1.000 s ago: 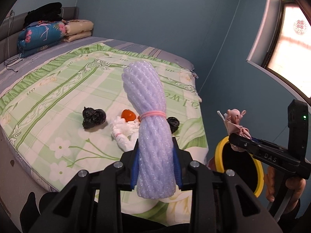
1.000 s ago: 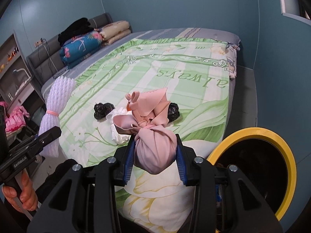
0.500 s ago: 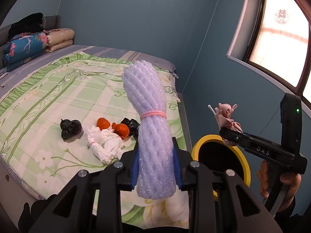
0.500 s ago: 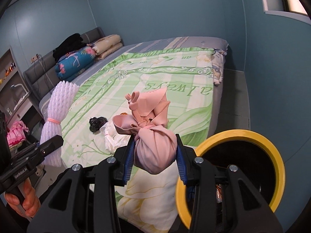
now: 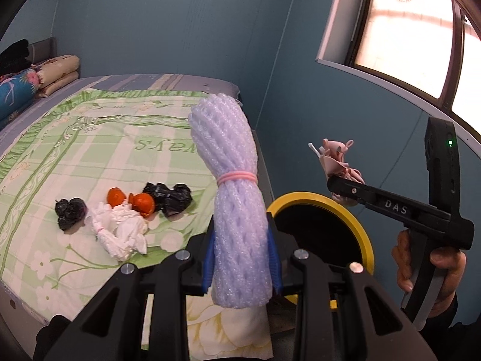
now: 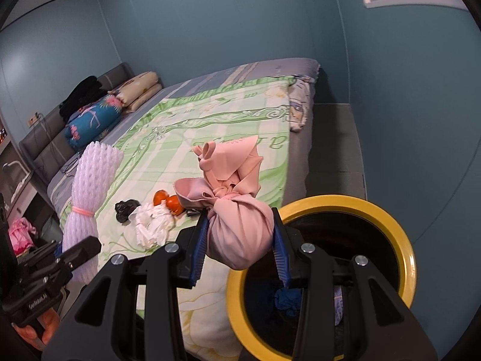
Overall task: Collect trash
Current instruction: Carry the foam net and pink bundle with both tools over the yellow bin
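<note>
In the left wrist view, our left gripper [image 5: 240, 258] at the lower centre is clamped on a foam net roll [image 5: 231, 186], its blue pads pressed to the roll's lower sides. The roll stands upright and is bound with a pink band [image 5: 237, 177]. To its right sits the bin [image 5: 357, 228], black inside with a yellow rim, partly hidden behind the roll. At the right of that frame our right hand [image 5: 433, 273] holds the other gripper, whose tip carries a pink bundle [image 5: 338, 156] above the bin's far rim.

In the right wrist view, our right gripper [image 6: 240, 249] is partly closed on the pink bundle, a knotted cloth pouch pinched between the blue pads at the frame's centre. The bin fills the lower right, just beside the bundle, with something blue lying inside.

On the bed [image 5: 90, 138] at the left of the left wrist view we see more trash lying together: two black bags [image 5: 69, 212] [image 5: 170, 199], two orange peels [image 5: 143, 203] touching a white wad [image 5: 120, 234].
</note>
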### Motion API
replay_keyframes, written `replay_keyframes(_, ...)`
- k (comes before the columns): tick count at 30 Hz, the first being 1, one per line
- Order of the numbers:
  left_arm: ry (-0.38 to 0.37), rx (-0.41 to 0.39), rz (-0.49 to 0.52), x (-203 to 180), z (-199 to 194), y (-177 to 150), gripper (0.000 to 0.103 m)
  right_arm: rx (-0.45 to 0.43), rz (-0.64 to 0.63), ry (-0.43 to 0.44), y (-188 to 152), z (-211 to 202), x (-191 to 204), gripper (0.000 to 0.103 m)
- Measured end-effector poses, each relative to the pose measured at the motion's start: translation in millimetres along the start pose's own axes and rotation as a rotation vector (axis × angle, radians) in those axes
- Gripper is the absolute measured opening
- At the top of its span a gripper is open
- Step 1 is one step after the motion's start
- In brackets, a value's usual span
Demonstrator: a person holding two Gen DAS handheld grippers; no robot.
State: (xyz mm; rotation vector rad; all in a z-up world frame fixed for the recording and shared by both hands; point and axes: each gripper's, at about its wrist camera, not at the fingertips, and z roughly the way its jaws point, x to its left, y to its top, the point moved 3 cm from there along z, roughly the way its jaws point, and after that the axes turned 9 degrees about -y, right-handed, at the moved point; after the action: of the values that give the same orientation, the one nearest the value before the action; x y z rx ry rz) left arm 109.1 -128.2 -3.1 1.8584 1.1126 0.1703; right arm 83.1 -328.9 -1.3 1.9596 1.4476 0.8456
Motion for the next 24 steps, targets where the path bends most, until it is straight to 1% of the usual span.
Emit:
replay_keyframes(8,-0.065,0.05,0.028,-26.9,29.9,1.6,0.028,-0.005,0.046,-0.026,-1.6,0.2,-23.2,0.037)
replay_keyframes(15,-0.096,0.077,0.044,-44.2,49.1,-1.2,0.028,0.006,0.076,-0.042,-5.3,4.7,-37.5,0.037)
replay_keyframes(24,-0.115,0.137,0.04,-50.8,77.8,-8.3,0.028,0.032,0.124,-0.057,-11.5,14.3,-56.4,0.038)
